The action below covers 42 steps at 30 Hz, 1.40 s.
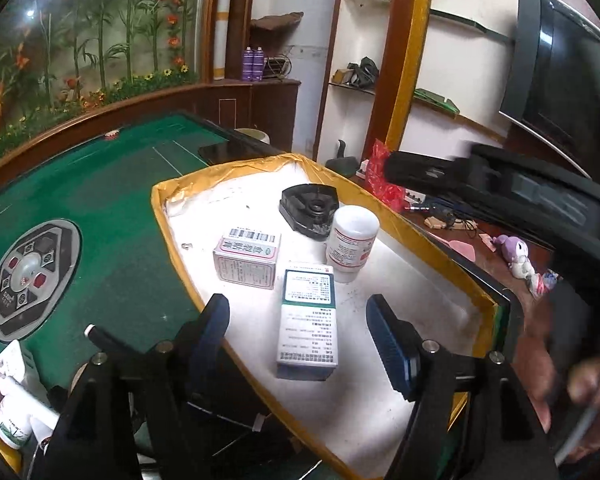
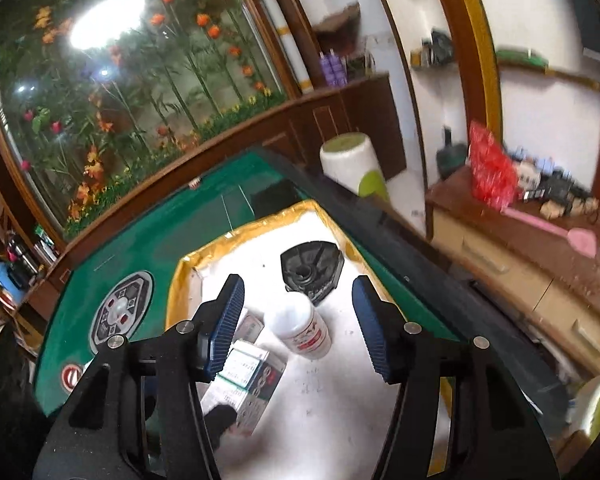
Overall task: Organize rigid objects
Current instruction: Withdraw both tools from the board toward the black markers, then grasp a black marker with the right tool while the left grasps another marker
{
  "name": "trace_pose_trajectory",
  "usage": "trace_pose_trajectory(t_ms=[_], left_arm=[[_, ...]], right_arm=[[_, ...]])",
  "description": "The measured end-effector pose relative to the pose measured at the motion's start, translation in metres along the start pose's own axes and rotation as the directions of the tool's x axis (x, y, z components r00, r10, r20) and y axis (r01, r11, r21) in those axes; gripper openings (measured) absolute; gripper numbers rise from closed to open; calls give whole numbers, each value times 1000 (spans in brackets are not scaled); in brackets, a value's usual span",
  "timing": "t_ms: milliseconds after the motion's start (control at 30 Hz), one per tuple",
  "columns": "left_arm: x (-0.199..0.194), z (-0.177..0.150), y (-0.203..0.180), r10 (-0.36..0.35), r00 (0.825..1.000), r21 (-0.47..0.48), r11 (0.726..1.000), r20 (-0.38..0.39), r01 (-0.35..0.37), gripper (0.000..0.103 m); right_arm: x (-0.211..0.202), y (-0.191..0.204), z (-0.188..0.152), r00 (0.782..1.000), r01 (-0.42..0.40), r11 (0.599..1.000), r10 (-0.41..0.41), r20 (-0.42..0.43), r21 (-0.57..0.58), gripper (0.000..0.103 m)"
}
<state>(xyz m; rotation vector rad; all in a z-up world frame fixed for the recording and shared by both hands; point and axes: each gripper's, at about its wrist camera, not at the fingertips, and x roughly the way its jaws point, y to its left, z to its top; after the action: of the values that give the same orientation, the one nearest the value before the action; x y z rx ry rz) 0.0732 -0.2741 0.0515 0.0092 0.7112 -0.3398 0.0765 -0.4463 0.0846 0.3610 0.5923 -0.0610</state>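
Note:
A white tray with a yellow rim [image 1: 168,200] lies on the green table. In it are a black plastic part [image 1: 308,210], a white bottle [image 1: 352,244] standing upright, a small barcoded box [image 1: 248,258] and a long green-and-white box [image 1: 308,320] lying flat. My left gripper [image 1: 300,336] is open, its pads on either side of the long box without touching it. In the right wrist view my right gripper [image 2: 300,324] is open above the white bottle [image 2: 300,328], clear of it. Its left finger hides part of the long box [image 2: 248,376]. The black part [image 2: 312,266] lies beyond.
The green felt table has a dice console [image 1: 32,276] at its centre and a dark phone [image 1: 220,152] behind the tray. Small bottles [image 1: 12,420] stand at the near left. A person's hand [image 1: 560,380] is at the right. A cluttered wooden cabinet [image 2: 540,248] stands to the right.

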Motion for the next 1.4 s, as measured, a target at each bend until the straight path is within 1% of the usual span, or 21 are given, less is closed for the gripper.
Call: trace_pose_trajectory(t_ms=[100,300,367,467,567,633,700,733,800,867,900,933,967,1033,1167,1233,1267,1300,1333,1367,1400], left_arm=[[-9,3,3,13,1000,-11,1000,9,-13,72],[-42,-2,21,35,999,-42,998,-17,-36,72],[-53,-8,30,55,998,-37,998,-23,-56,72],[-79,-21,52,56,998,-37,998,-32,-57,72],[-104,-38,86,96,995,-66,993,-27,-98,71],[-116,-51,108,111,993,-87,990,-46,-115,71],[-129,-70,133,162,984,-113,979,-73,-169,71],[-132,-78,144,172,981,-127,975,-92,-183,71],[-133,-94,161,172,975,-164,967,-142,-194,71],[-129,-112,177,153,969,-218,957,-193,-194,71],[-126,-117,181,145,967,-234,953,-212,-194,71],[-120,-123,184,152,959,-242,947,-240,-211,71],[-117,-124,185,163,955,-243,944,-249,-224,71],[-112,-124,187,172,950,-250,938,-260,-239,71],[-97,-118,186,200,941,-225,937,-275,-265,71],[-88,-115,183,200,939,-196,946,-281,-260,71],[-86,-114,180,210,936,-182,946,-283,-267,71],[-85,-114,180,222,932,-169,946,-287,-278,69],[-83,-114,173,238,926,-130,949,-292,-285,65],[-86,-115,170,231,930,-113,956,-287,-272,53],[-89,-116,170,222,932,-106,959,-287,-261,47]], right_arm=[[-23,14,-7,999,-40,998,40,6,-47,57],[-52,31,-16,995,-102,990,102,2,-101,57],[-56,38,-19,985,-172,978,170,-27,-117,57],[-57,56,-28,980,-196,968,189,-57,-159,57],[-50,78,-41,966,-249,945,227,-123,-214,57],[-43,91,-50,951,-291,929,255,-176,-227,57],[-37,102,-58,940,-317,919,272,-207,-236,57],[-34,108,-64,934,-331,911,280,-224,-244,57],[-23,118,-71,923,-351,899,284,-261,-261,57],[-14,123,-75,915,-359,896,282,-290,-262,57],[-7,126,-78,903,-374,892,287,-319,-255,57],[1,130,-81,887,-393,885,293,-356,-251,57],[8,131,-84,879,-400,882,291,-377,-251,57],[18,134,-87,878,-388,885,270,-395,-258,57],[38,135,-91,852,-382,893,242,-464,-237,57],[45,137,-100,825,-395,892,238,-513,-220,57],[43,142,-105,834,-380,889,211,-509,-256,58],[41,146,-110,838,-375,880,189,-512,-290,58],[37,150,-114,829,-387,870,184,-527,-305,58],[28,157,-121,801,-440,844,215,-559,-307,58],[23,161,-126,769,-488,823,247,-590,-291,58]])
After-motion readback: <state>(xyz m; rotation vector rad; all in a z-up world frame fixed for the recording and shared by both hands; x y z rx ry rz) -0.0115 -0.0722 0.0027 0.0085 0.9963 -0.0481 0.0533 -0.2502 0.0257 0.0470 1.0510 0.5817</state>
